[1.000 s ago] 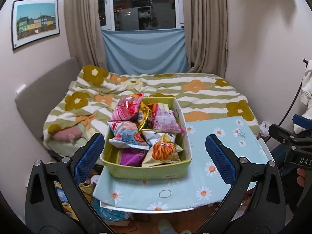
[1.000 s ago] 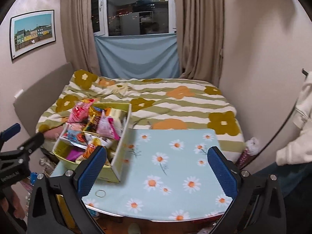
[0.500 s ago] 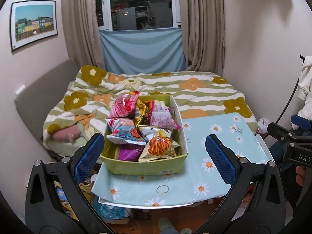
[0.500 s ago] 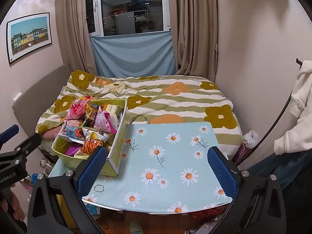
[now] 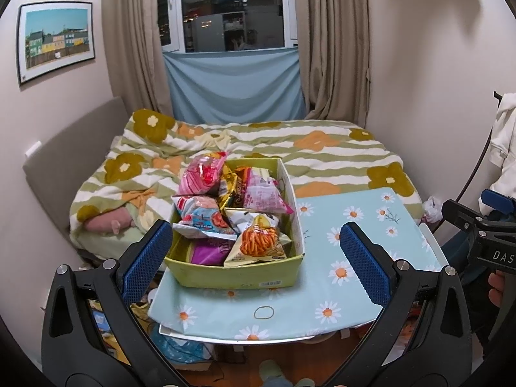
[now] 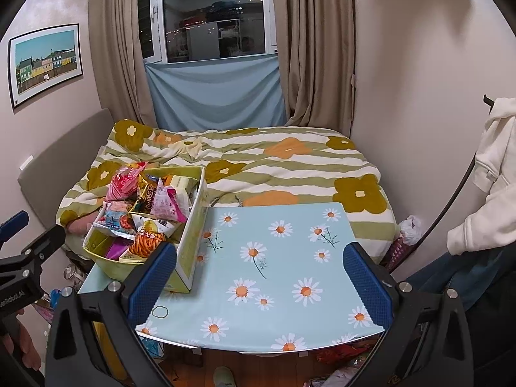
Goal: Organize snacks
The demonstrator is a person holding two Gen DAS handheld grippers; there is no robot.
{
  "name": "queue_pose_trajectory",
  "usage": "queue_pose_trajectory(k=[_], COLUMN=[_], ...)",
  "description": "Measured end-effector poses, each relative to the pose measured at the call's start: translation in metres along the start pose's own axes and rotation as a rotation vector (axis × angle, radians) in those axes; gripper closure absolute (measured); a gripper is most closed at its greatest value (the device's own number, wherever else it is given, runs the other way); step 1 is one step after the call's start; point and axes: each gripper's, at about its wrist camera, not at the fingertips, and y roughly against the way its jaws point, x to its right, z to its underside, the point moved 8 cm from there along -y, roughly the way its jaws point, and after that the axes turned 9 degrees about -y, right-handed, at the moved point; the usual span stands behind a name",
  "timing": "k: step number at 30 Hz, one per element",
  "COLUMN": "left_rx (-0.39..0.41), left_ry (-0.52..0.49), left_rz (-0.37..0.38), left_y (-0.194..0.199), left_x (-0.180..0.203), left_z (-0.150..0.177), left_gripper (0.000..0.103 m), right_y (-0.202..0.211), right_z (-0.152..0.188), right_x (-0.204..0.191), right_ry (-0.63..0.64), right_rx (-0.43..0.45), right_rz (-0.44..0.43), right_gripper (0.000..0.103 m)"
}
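snacks piled in green box | L hand-held gripper apart, empty | R hand-held gripper apart, empty

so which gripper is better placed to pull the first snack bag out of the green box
Left, likely. The green box lies between the left gripper's open fingers, with the orange snack bag nearest. The right gripper, also open, faces bare tablecloth, box off to its left.
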Motion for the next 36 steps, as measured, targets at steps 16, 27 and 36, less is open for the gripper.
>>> queue_pose_trajectory(k=[16, 27, 36], left_rx=[0.0, 0.002, 0.003], left_ry=[0.003, 0.011, 0.017], left_rz=[0.005, 0.0, -0.001], left_y=[0.0027, 0.0016, 0.0015], left_x=[0.0056, 0.0067, 0.0075], left_z=[-0.0016, -0.0008, -0.0013], left_gripper=[0.0, 0.0, 0.0], right_y=[0.0021, 0.0014, 0.0], right_z=[-0.001, -0.0009, -0.0013], right_x=[0.0031, 0.004, 0.0028], right_ry=[-0.005, -0.005, -0.007], right_rx=[0.006, 0.004, 0.005], right_rz=[0.006, 0.003, 0.004], right_gripper=[0.0, 0.0, 0.0])
